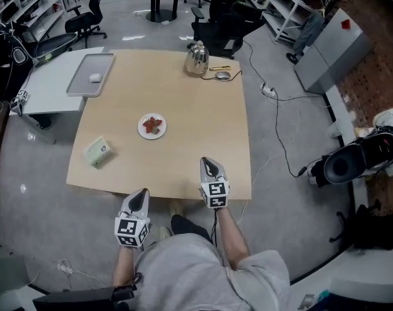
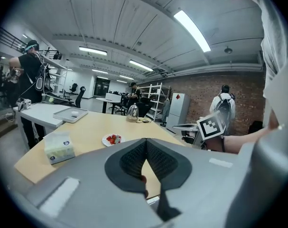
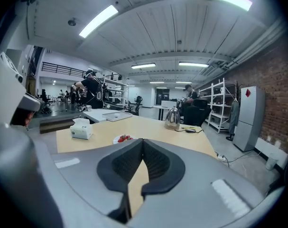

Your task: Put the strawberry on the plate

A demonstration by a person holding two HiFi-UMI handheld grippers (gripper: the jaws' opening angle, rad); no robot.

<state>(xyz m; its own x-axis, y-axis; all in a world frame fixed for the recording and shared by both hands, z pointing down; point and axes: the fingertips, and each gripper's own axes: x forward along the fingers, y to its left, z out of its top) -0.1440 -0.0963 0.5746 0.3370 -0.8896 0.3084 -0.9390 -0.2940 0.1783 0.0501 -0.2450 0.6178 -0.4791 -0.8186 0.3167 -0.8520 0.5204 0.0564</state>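
The strawberry already sits on the plate, so the left gripper and right gripper (both jaws together, empty) could only knock it off by reaching in.

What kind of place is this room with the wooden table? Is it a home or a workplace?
Most likely a workplace, probably an open lab or workshop office. Metal shelving racks stand at the sides, wheeled office chairs are around, and a power strip with cables lies on the grey floor.

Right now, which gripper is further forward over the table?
The right gripper, lying over the table's near edge; the left gripper only reaches that edge.
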